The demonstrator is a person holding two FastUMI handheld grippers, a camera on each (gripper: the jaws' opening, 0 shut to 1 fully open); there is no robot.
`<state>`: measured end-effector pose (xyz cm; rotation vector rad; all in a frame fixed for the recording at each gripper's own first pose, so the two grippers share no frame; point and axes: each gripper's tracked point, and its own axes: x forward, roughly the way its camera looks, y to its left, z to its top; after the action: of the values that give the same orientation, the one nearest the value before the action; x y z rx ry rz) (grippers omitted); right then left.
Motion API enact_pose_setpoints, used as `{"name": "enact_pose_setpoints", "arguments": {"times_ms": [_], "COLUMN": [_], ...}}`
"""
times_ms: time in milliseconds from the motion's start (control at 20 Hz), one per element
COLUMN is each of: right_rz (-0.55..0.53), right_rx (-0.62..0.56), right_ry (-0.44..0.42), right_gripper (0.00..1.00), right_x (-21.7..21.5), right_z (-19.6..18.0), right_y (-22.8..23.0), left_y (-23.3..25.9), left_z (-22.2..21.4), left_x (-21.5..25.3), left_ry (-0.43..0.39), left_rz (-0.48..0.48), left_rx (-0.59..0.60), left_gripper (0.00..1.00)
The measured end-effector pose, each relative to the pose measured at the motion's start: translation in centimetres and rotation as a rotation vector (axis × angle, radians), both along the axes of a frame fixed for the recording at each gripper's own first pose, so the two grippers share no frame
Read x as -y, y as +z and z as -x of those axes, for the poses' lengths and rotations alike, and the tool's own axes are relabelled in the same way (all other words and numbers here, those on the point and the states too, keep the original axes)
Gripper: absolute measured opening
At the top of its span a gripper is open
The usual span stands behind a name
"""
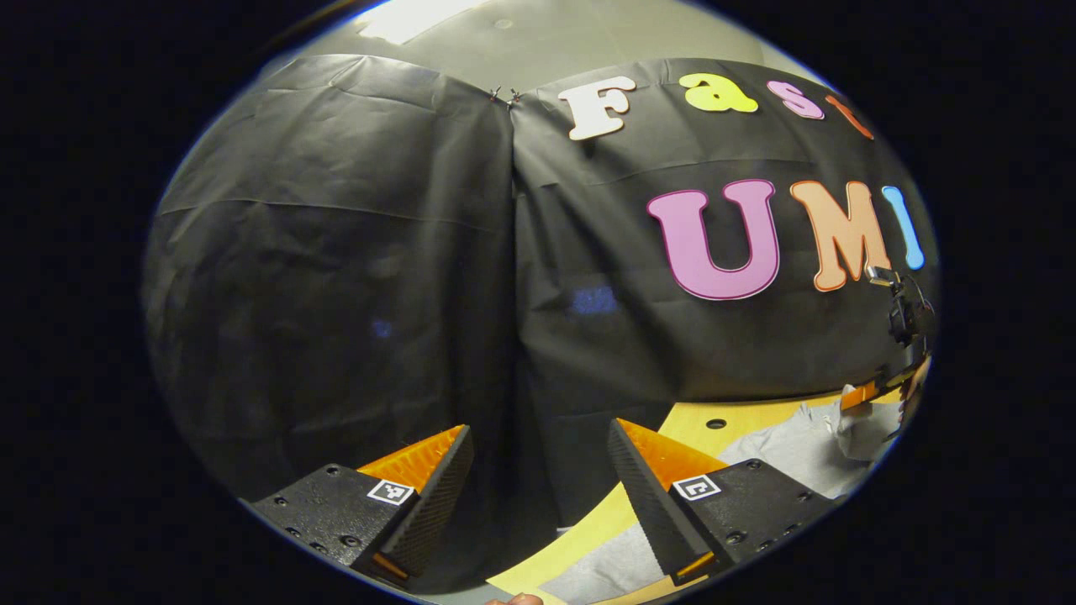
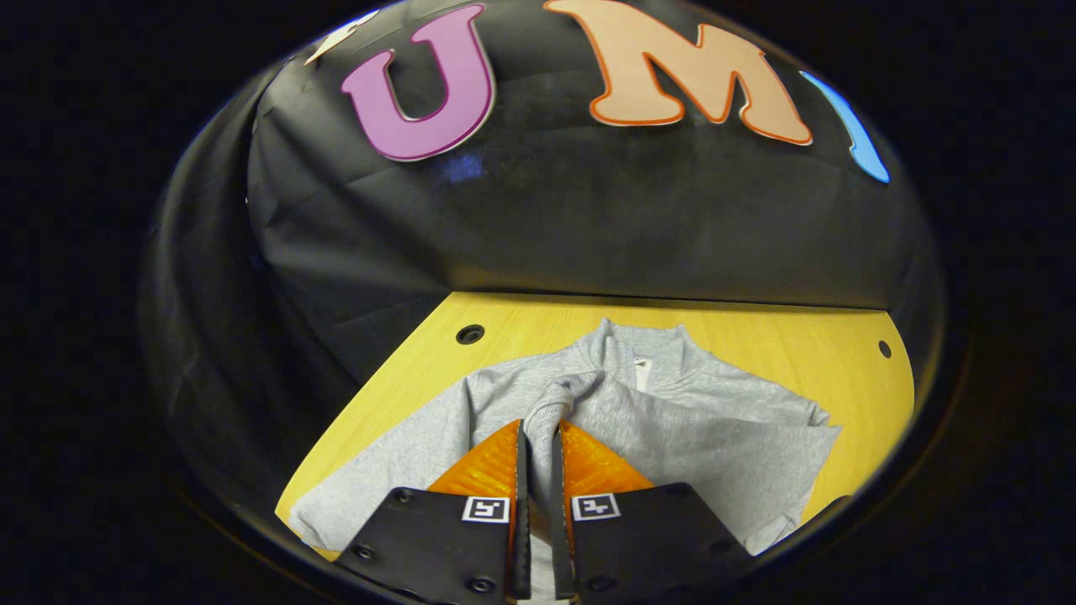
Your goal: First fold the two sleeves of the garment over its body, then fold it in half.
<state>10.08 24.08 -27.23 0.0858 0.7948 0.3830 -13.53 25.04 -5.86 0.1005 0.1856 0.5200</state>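
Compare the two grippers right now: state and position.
The left gripper has its jaws wide apart with nothing between them; the right gripper has jaws nearly closed, pinching a sleeve cuff. The left points at the wall, the right over the gray sweatshirt. Both are above the table.

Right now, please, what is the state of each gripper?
Left gripper: open, holding nothing.
Right gripper: closed on the grey garment's sleeve cuff.

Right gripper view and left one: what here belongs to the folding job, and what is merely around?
Job:
- grey garment
- its sleeve cuff, pinched in the right tongs
- left tongs, open

Around:
- wooden table
- holes in the table
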Motion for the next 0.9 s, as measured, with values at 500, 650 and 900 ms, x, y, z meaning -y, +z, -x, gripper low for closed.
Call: {"name": "enact_pose_setpoints", "arguments": {"times_ms": [500,650,900], "right_rz": [0.035,0.012,0.020], "right_rx": [-0.077,-0.011,0.103], "right_ry": [0.102,0.103,0.064], "right_gripper": [0.21,0.60,0.96], "right_x": [-5.7,-5.8,-3.3], "right_z": [2.4,1.8,1.0], "right_y": [-4.7,-2.4,1.1], "left_y": [-1.5,-2.5,-5.5], "left_z": [1.8,1.7,1.2], "left_x": [-2.6,-2.3,-0.6], "left_ry": [0.042,0.031,-0.025], "left_rz": [0.015,0.025,0.078], "left_rx": [-0.035,-0.047,-0.093], "left_gripper": [0.95,1.00,0.95]}}
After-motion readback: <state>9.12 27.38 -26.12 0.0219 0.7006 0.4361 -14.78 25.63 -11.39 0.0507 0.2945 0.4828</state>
